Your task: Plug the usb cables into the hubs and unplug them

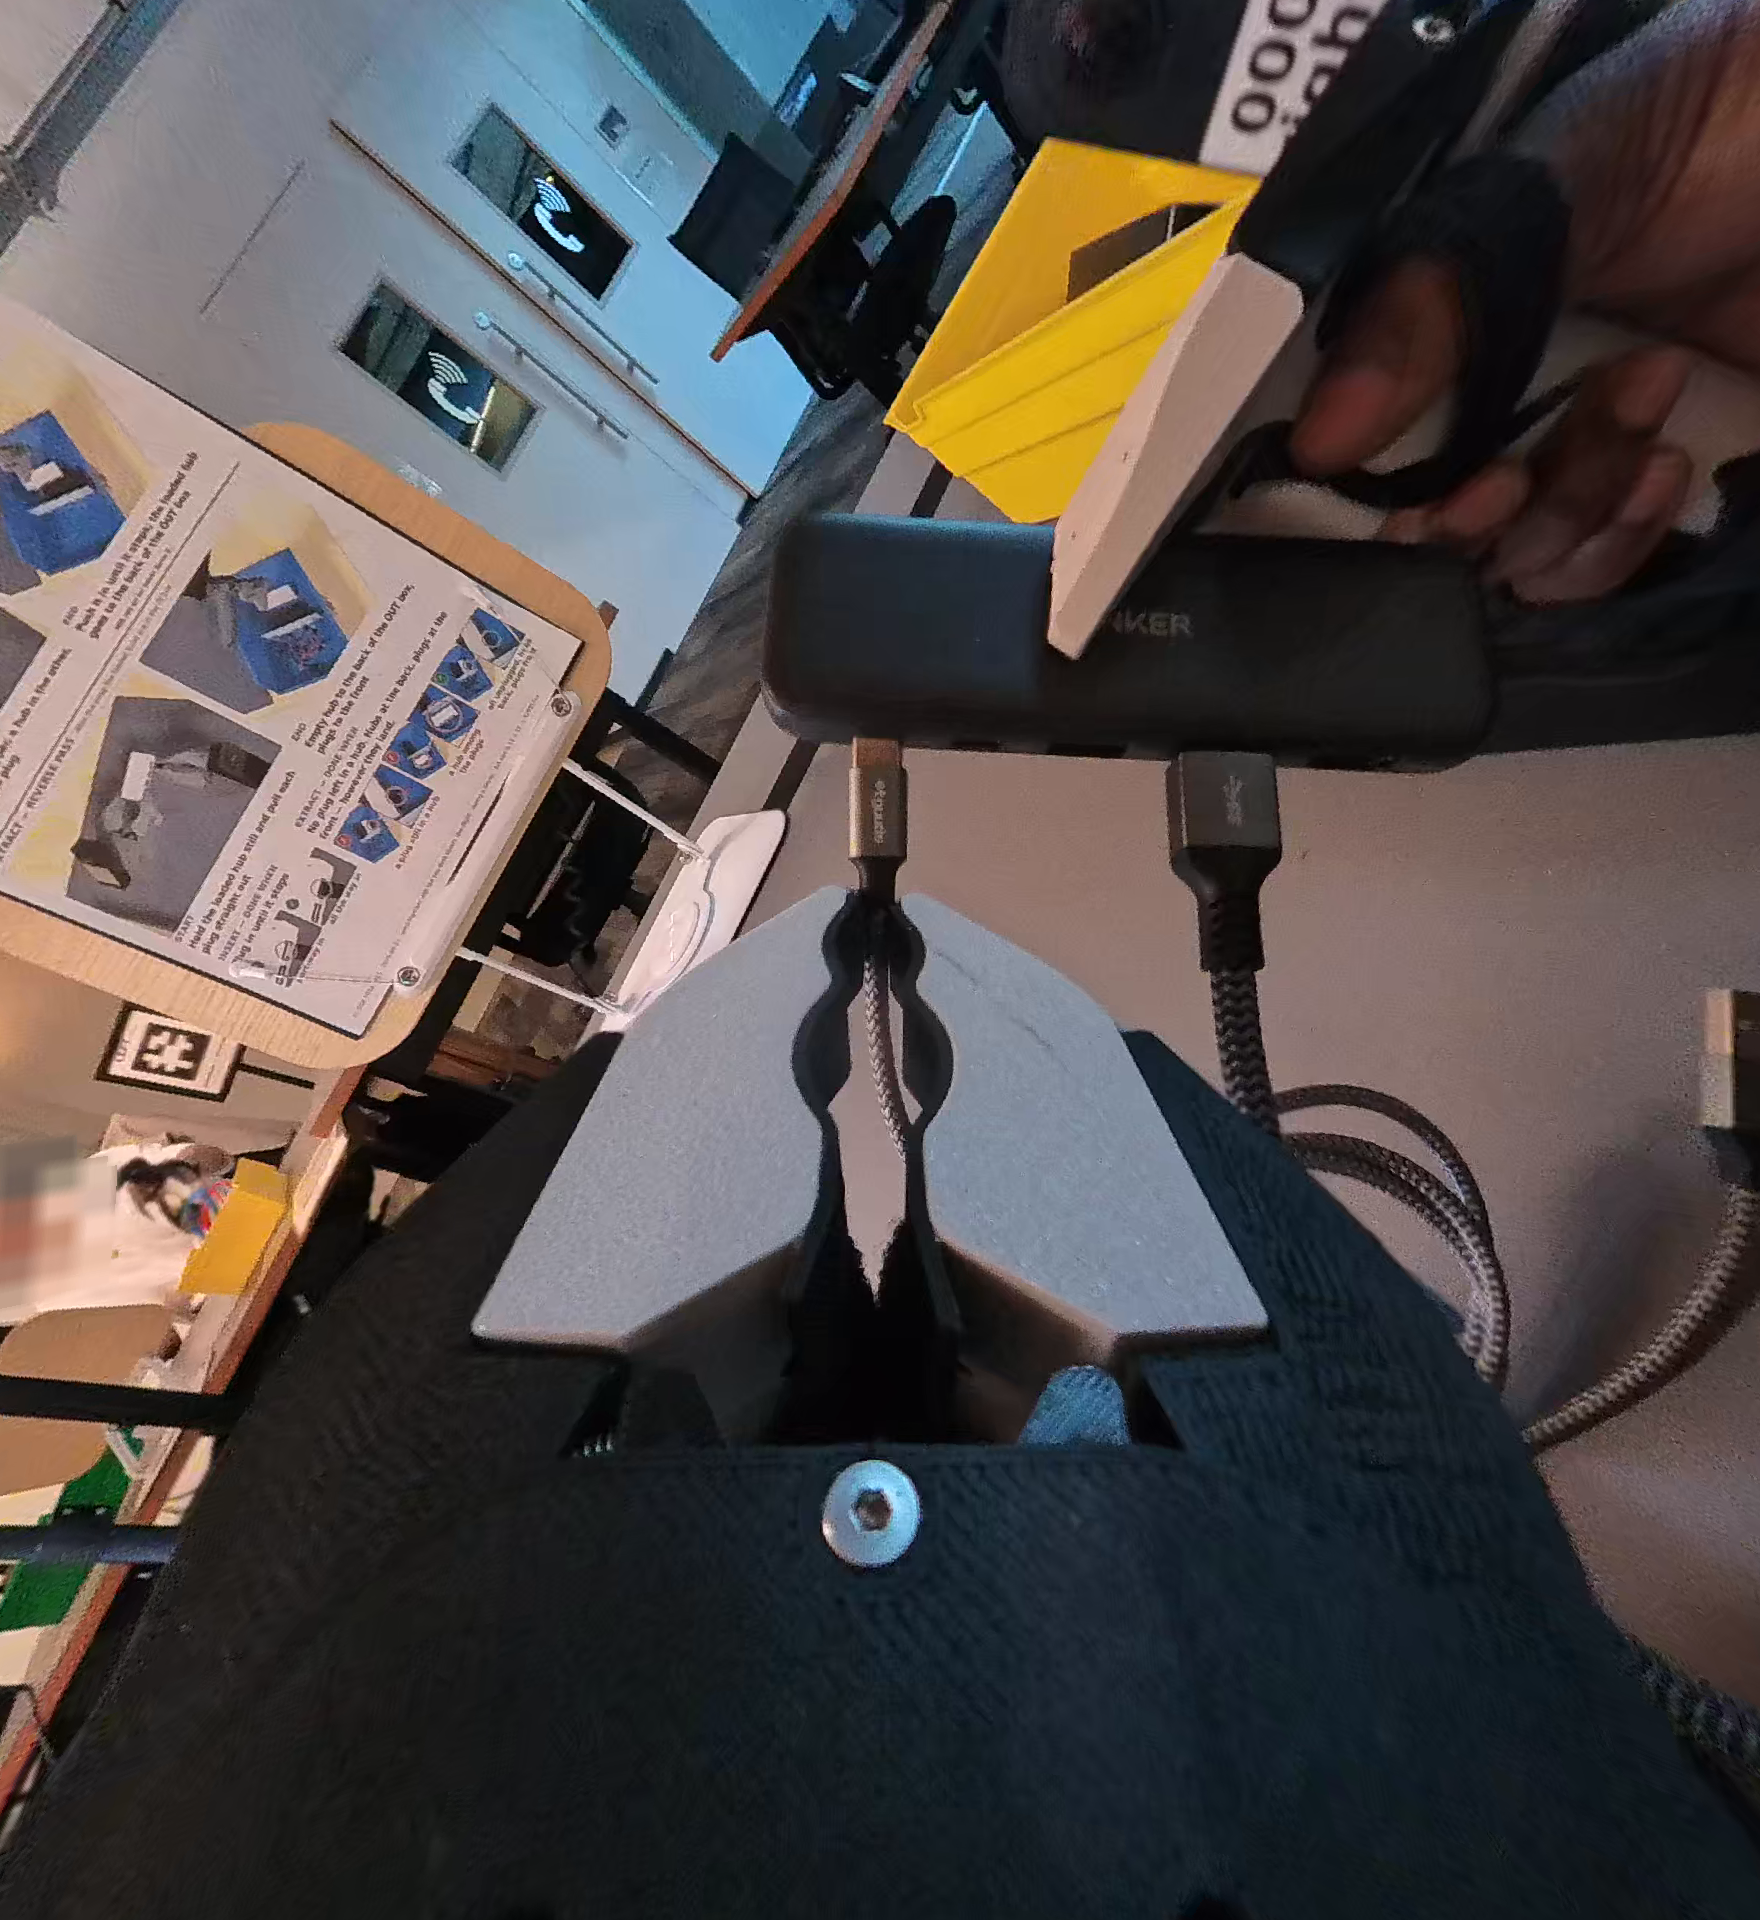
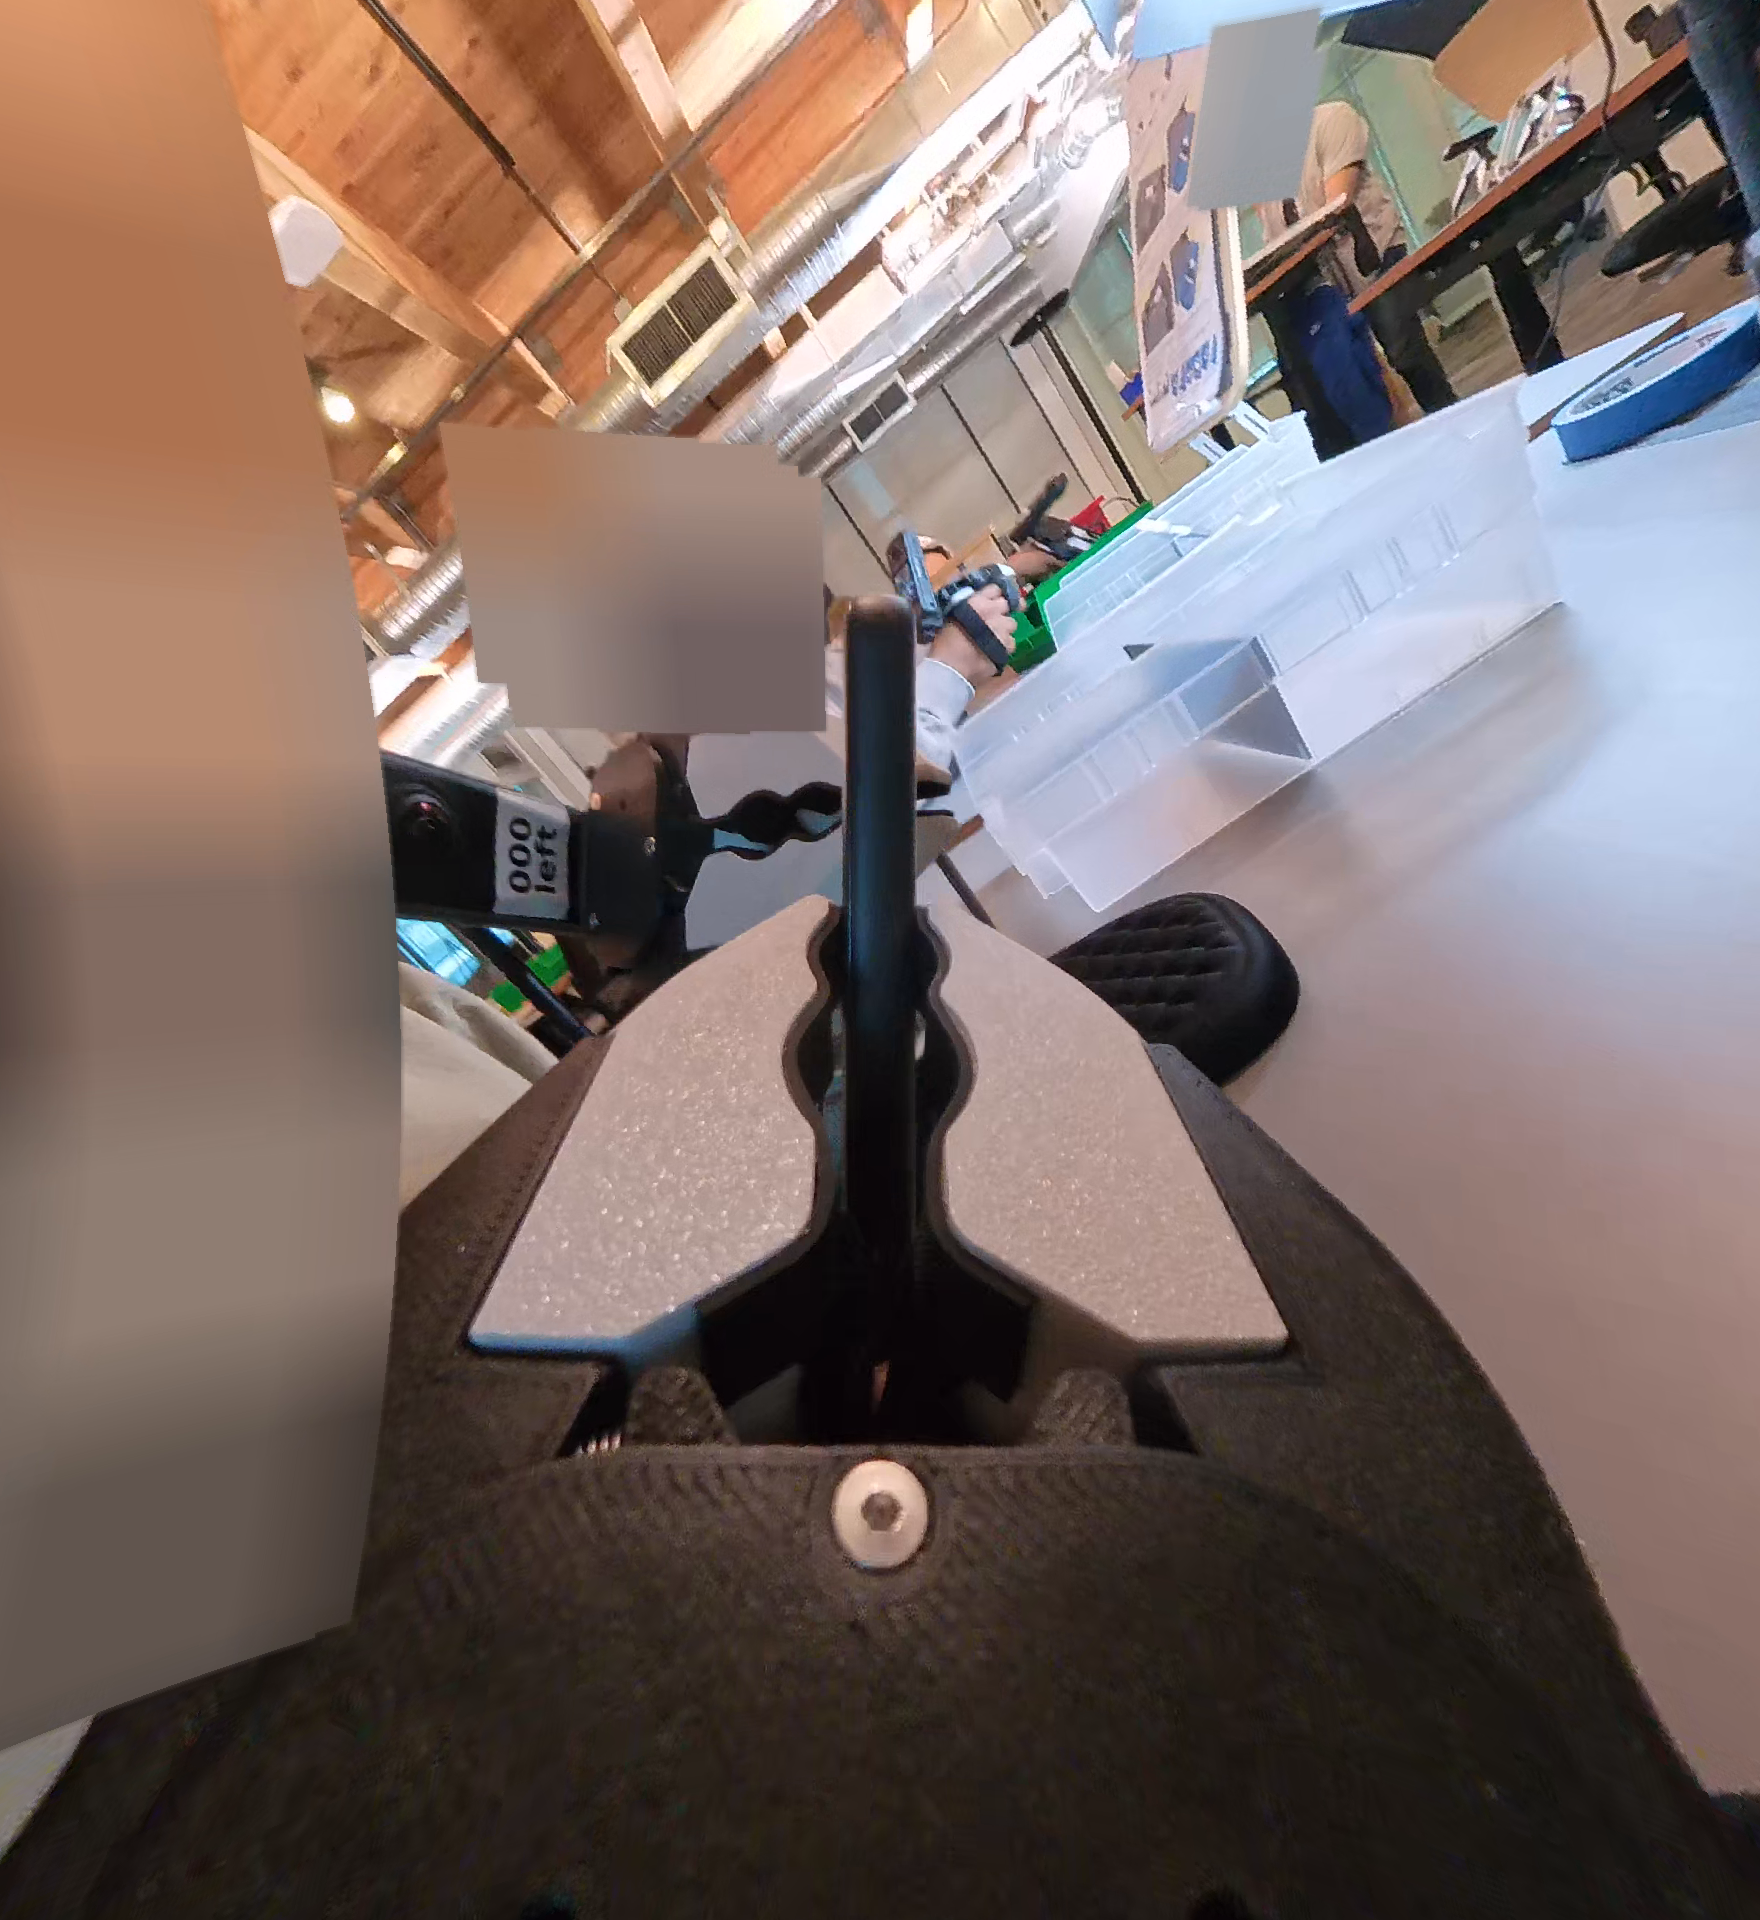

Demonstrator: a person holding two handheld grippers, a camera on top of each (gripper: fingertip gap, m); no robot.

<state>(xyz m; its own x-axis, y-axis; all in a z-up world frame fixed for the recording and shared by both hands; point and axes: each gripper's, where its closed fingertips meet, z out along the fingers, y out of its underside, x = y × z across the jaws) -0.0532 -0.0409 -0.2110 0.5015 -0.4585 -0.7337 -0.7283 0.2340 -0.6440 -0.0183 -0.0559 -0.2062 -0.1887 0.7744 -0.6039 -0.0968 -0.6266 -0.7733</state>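
Note:
In the left wrist view a black USB hub (image 1: 959, 634) hangs above the grey table. The right gripper (image 1: 1073, 623) is clamped on it, with a gloved hand behind. My left gripper (image 1: 874, 904) is shut on a braided cable just behind its small plug (image 1: 874, 821). The plug's metal tip meets the hub's lower edge; how deep it sits is unclear. A wider plug (image 1: 1224, 821) sits in the hub beside it. A third plug (image 1: 1749, 1060) lies loose on the table. In the right wrist view my right gripper (image 2: 876, 914) is shut on the hub (image 2: 876, 790), seen edge-on, with the left gripper (image 2: 751, 821) beyond it.
A yellow bin (image 1: 1042, 343) stands behind the hub, and an instruction sheet on a wooden board (image 1: 232, 675) to the left. Clear plastic trays (image 2: 1271, 665), a blue tape roll (image 2: 1645, 395) and a black textured pad (image 2: 1188, 966) lie on the table. People stand in the background.

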